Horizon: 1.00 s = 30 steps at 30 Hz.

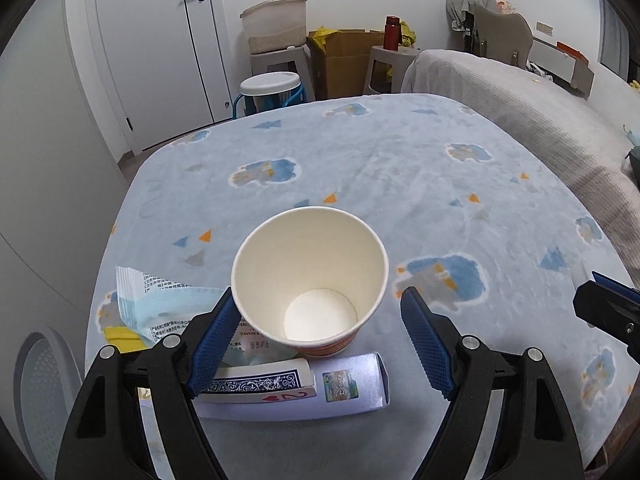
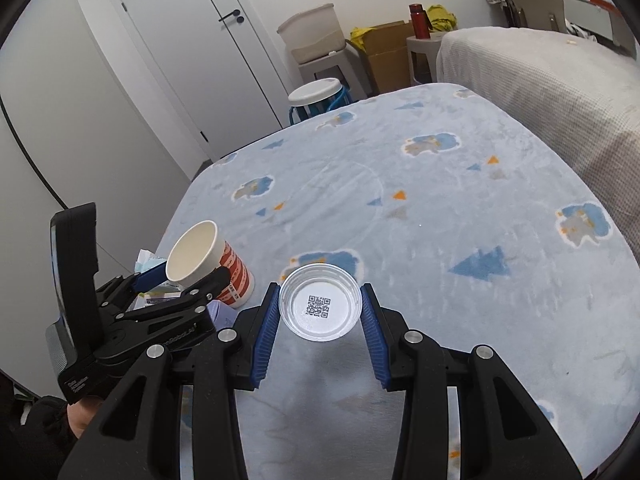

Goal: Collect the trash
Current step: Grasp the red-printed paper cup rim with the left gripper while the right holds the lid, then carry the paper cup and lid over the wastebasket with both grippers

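While our left claw (image 1: 320,344) gapes wide around the white paper cup with orange-striped base (image 1: 310,280) near the counter's (image 1: 400,168) left edge, nothing is gripped. Our right claw (image 2: 320,322) pinches the clear round plastic lid (image 2: 320,300) just beside it.

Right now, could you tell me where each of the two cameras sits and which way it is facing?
Left wrist: on the left gripper, looking forward and down into the paper cup between its spread fingers; the right gripper's tip shows at the right edge.
Right wrist: on the right gripper, looking forward and down at the clear plastic lid between its fingers; the left gripper shows at left.
Shared: cup, blue patterned tablecloth, white door.
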Tool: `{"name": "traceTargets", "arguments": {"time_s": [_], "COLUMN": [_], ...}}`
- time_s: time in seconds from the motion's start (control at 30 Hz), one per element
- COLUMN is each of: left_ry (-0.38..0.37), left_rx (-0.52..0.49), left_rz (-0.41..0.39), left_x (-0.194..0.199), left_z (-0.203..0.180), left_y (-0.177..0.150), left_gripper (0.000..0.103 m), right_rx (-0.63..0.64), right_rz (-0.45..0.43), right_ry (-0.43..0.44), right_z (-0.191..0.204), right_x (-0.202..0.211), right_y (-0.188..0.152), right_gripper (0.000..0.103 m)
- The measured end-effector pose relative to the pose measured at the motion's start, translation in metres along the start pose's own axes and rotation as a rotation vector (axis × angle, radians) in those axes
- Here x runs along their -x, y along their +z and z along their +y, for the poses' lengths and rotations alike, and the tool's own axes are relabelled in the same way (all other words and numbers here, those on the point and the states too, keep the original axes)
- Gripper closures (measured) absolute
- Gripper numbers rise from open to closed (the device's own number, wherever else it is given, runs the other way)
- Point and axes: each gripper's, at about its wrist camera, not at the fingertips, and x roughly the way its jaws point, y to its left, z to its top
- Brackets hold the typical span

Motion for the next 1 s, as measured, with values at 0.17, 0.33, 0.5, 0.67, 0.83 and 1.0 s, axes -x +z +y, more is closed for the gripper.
{"name": "traceTargets", "arguments": {"time_s": [0.17, 0.33, 0.5, 0.67, 0.83, 1.0], "left_ry": [0.009, 0.000, -0.012, -0.014, -0.041, -0.057], "left_rx": [0.011, 0.028, 0.035, 0.030, 0.045, 0.061], "left_rz": [0.004, 0.002, -0.005, -0.048, -0.111, -0.157], "left_x": [-0.009, -0.012, -0.007, 0.015, 0.054, 0.089], "left_z": [0.000, 0.000, 0.002, 0.003, 0.012, 0.027], "left_y": [0.002, 0.003, 0.002, -0.001, -0.007, -0.017], "left_gripper": [0.025, 0.038, 0.041, 0.041, 0.041, 0.041], "right_rx": [0.005, 0.008, 0.009, 0.013, 0.031, 0.058], "right_rz": [-0.004, -0.002, 0.003, 0.004, 0.002, 0.003], "right_ry": [0.005, 0.004, -0.001, -0.002, 0.002, 0.018], "right_z": [0.002, 0.003, 0.003, 0.004, 0.013, 0.032], "right_x": [0.002, 0.001, 0.000, -0.002, -0.005, -0.009], "right_y": [0.000, -0.001, -0.002, -0.001, 0.000, 0.002], "right_gripper": [0.063, 0.063, 0.063, 0.063, 0.063, 0.063]}}
